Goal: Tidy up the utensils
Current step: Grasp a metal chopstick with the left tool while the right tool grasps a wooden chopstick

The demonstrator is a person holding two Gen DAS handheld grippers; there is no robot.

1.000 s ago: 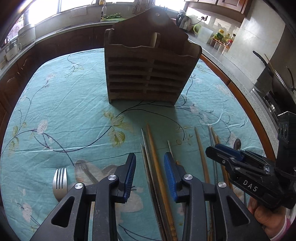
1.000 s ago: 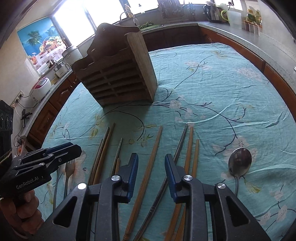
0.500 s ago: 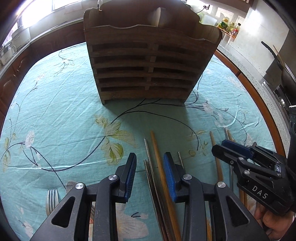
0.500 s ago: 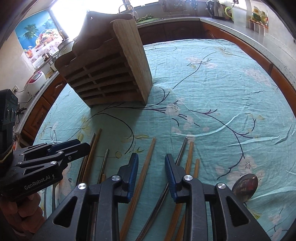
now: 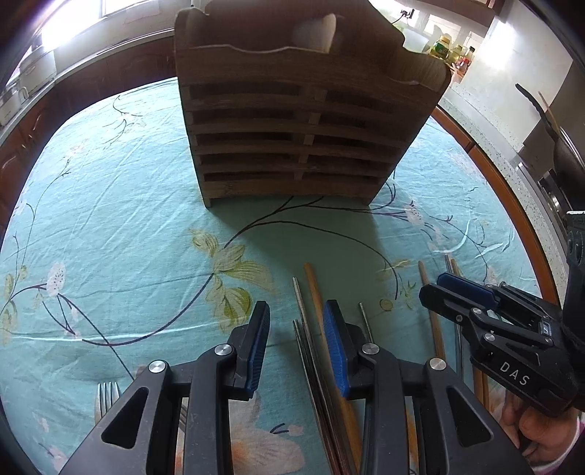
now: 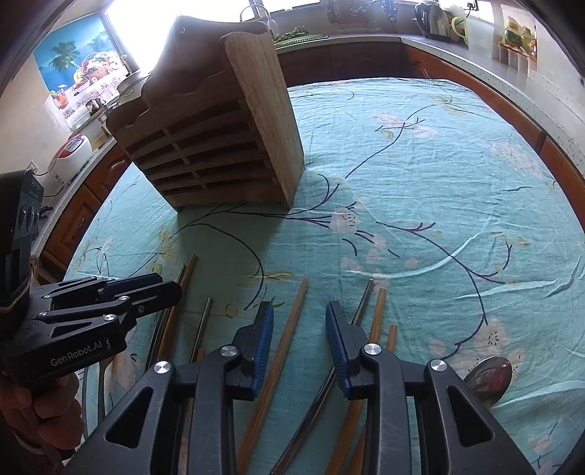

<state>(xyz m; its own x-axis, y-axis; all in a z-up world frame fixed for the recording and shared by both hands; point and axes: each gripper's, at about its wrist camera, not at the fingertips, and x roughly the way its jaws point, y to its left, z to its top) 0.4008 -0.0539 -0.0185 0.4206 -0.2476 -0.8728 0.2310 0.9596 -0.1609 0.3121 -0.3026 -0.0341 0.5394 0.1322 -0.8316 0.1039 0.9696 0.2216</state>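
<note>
A slatted wooden utensil holder [image 5: 299,120] stands on the teal flowered tablecloth [image 5: 109,219]; it also shows in the right wrist view [image 6: 219,146]. Several wooden and metal chopsticks [image 5: 314,314] lie in front of it, seen again in the right wrist view [image 6: 289,336]. A fork [image 5: 106,398] lies at the near left, a spoon [image 6: 490,376] at the near right. My left gripper [image 5: 296,339] is open and empty above the left chopsticks. My right gripper [image 6: 299,339] is open and empty above the middle chopsticks.
The table's wooden rim [image 5: 512,204] runs along the right. Kitchen counters with a kettle [image 6: 435,22], jars [image 5: 449,47] and a rice cooker [image 6: 69,157] surround the table. A stove with a pan [image 5: 555,146] is at the right.
Both grippers have moved forward toward the holder, which now looks larger and closer. Both stay open and empty.
</note>
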